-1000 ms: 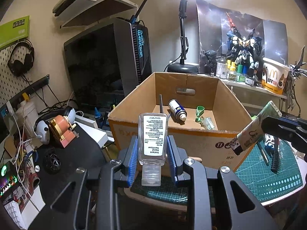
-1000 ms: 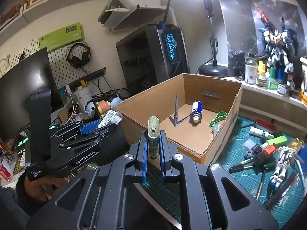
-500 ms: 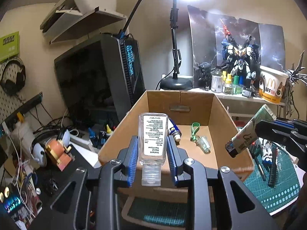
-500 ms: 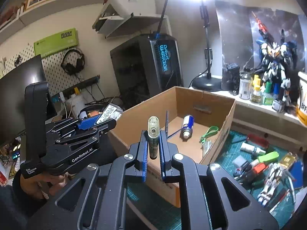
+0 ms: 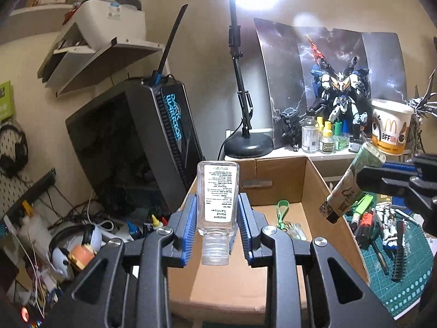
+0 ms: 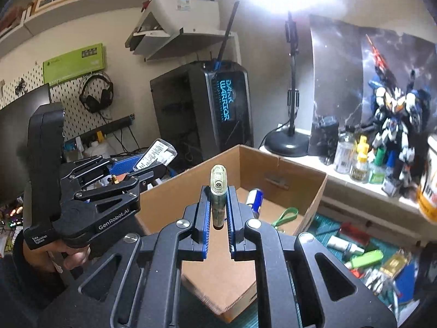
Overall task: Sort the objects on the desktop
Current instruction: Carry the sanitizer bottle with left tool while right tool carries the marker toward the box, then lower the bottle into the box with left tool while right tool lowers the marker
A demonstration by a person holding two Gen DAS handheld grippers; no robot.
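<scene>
Cardboard box below; left jaws clamp sanitizer bottle, right jaws clamp tube, possibly lighter.

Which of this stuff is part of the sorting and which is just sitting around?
In the job:
hand sanitizer bottle in left gripper
green tube in right gripper
cardboard box

Lying about:
PC tower
desk lamp
robot model
headphones

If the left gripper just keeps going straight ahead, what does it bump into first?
Probably the cardboard box: the left gripper, shut on the hand sanitizer bottle, points over its near edge toward the back wall, though depth is hard to judge.
</scene>
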